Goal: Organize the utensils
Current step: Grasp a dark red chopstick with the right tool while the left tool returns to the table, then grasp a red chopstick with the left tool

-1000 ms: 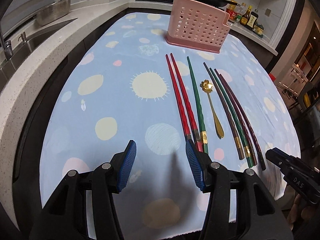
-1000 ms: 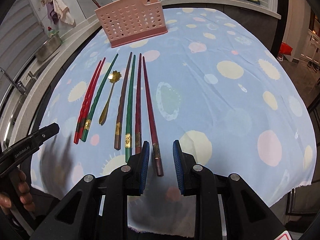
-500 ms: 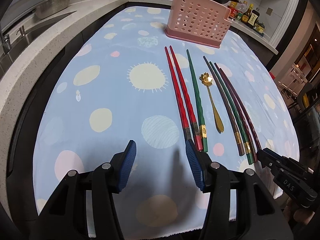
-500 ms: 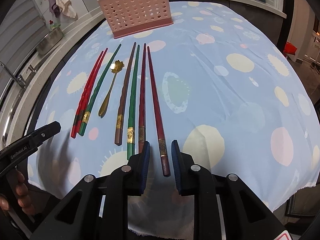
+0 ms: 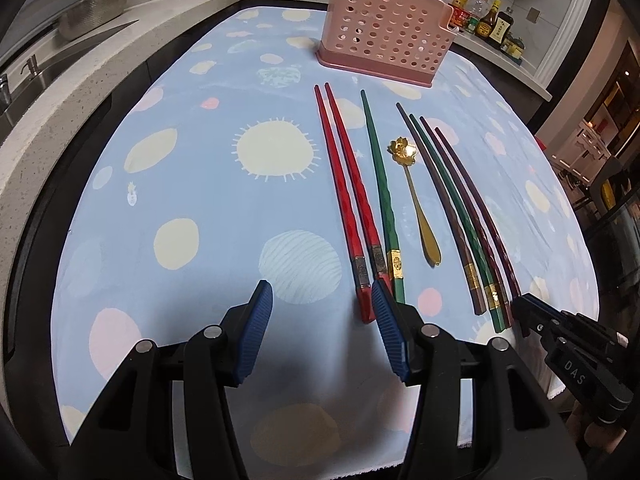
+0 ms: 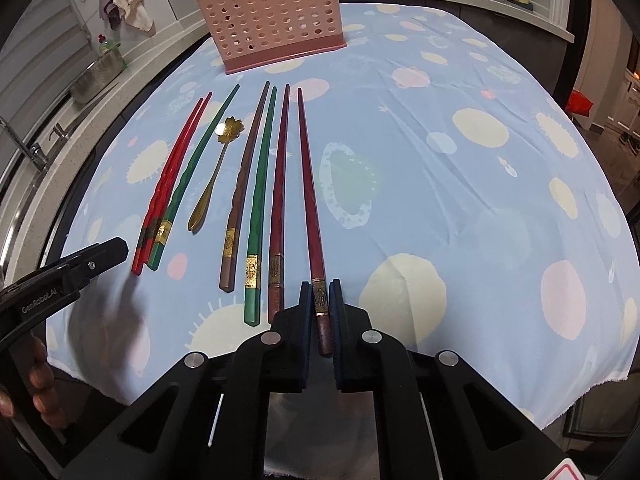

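— What's at lower left of the left wrist view?
— The left gripper (image 5: 322,320), jaws spread over bare tablecloth (image 5: 208,184), red chopsticks (image 5: 348,200) just beside its right pad.
— Further right?
— Gold spoon (image 6: 218,172) at centre-left, pink utensil holder (image 6: 276,28) at top.
— And the right gripper (image 6: 320,308)?
— Bottom centre, jaws just closed, pinching the dark red chopstick (image 6: 310,200) near its butt end.

A pale blue cloth (image 6: 440,160) carries cream, pink and white spots and suns. The rack (image 6: 276,20) is pink and perforated. Chopsticks are red (image 6: 168,184), green (image 6: 260,208), brown (image 6: 240,188) and maroon (image 6: 308,184), with gold bands; the spoon (image 6: 216,176) is gold.
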Demonstrator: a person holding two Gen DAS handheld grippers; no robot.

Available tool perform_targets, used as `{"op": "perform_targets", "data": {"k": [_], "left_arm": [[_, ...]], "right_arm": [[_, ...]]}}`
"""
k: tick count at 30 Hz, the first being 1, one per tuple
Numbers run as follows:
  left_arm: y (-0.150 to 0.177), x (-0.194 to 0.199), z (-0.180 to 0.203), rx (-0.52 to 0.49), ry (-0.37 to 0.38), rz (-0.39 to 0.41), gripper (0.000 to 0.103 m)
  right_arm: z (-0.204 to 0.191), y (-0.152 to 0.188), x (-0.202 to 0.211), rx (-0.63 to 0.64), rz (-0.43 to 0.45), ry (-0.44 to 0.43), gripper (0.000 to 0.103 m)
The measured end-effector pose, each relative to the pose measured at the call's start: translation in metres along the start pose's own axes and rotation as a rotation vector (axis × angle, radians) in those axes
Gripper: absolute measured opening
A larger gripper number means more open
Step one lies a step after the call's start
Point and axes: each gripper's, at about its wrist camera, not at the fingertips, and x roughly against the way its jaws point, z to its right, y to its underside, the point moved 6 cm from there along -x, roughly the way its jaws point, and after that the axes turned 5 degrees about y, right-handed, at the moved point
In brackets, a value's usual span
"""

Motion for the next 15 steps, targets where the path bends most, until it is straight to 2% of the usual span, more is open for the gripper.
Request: {"op": "perform_targets", "data": {"k": [5,15], "left_arm": [[-0.002,-0.007,0.005,-0.007,0.009,-0.003,0.049],[-0.003,-0.015,0.006,-0.026,-0.023,0.010,0.048]], "right_arm": [[0.001,-0.001,-0.001,-0.011,-0.004,-0.008,0.008],[0.001,0.000,-0.001,-0.015,-0.005,-0.011,0.008]]}}
